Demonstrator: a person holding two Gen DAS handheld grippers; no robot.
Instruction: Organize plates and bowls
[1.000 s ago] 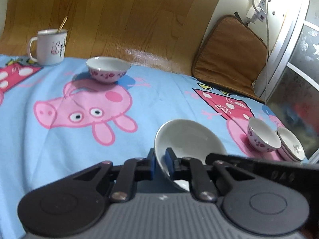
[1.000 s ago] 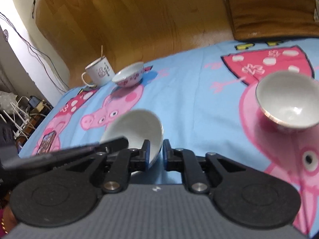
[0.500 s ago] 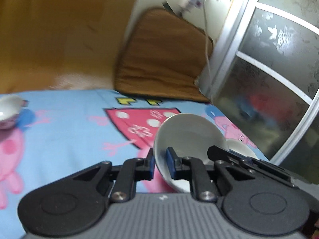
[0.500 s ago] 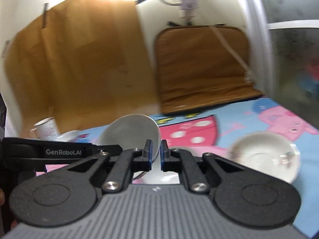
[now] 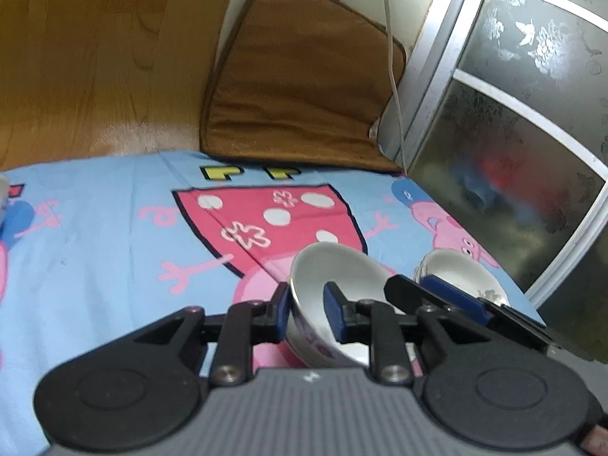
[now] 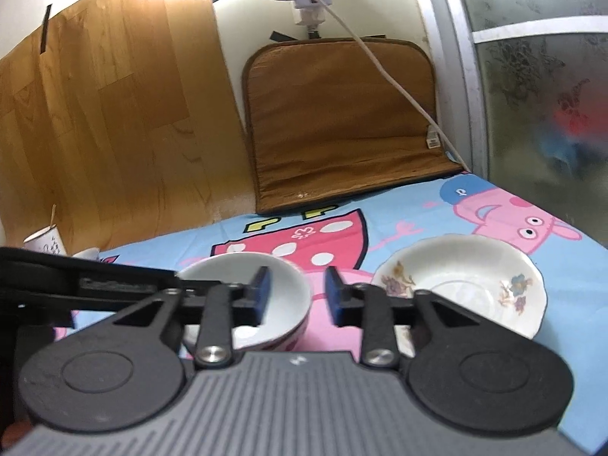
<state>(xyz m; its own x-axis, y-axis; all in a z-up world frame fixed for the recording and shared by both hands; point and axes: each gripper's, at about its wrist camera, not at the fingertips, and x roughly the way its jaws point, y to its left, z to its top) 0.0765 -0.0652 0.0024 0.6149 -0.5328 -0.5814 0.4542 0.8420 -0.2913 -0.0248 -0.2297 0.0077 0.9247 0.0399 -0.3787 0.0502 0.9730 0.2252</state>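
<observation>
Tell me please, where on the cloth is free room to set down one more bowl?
Free: the blue cloth left of the white bowl, and the red spotted patch between that bowl and the brown cushion. Crowded: the right side, where the bowl and the flowered plate sit close together before the glass door.

Dim, warm indoor light with glare top-centre in the right view; fisheye-bent edges, slight blur throughout.
</observation>
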